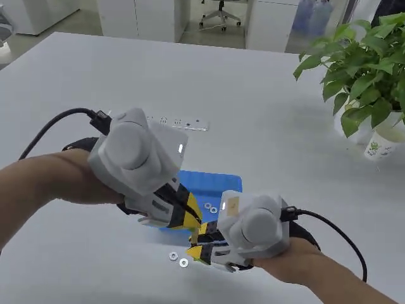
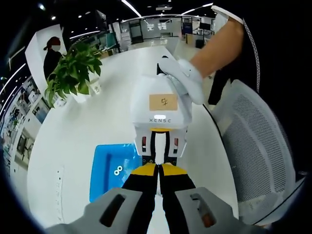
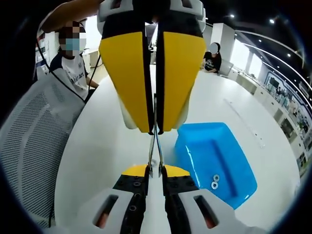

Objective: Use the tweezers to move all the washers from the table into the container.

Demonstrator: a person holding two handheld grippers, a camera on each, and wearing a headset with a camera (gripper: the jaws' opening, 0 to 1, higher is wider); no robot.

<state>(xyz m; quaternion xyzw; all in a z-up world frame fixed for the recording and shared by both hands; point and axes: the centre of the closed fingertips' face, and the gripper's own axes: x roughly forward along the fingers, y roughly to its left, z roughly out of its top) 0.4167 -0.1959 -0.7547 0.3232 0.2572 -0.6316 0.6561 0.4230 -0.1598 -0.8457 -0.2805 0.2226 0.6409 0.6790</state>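
I stand at a big white table (image 1: 266, 114). A chair (image 2: 258, 146) with a net back sits just past the table's edge. A green plant (image 1: 367, 63) in a white pot stands at the far right of the table, well away from my hands.

My left claw (image 1: 190, 218) is the bigger one in the head view, and it points down and to the right. My right claw (image 1: 201, 248) is lower and points back at it. The two tips almost meet over the table. In the right gripper view the yellow jaws of my left claw (image 3: 155, 131) hang right above my right claw (image 3: 155, 170).

The blue container (image 1: 215, 183) lies flat on the table just behind both claws. A long white power strip (image 1: 177, 122) lies farther back.

The tweezers (image 3: 155, 146) are thin and silver. They run in a straight line from one claw to the other. Both claws are pinched tight on them, one at each end.

Two washers (image 1: 211, 208) lie inside the container, side by side near its wall. Two more washers (image 1: 173, 256) lie on the bare table, just beside the tip of my right claw.
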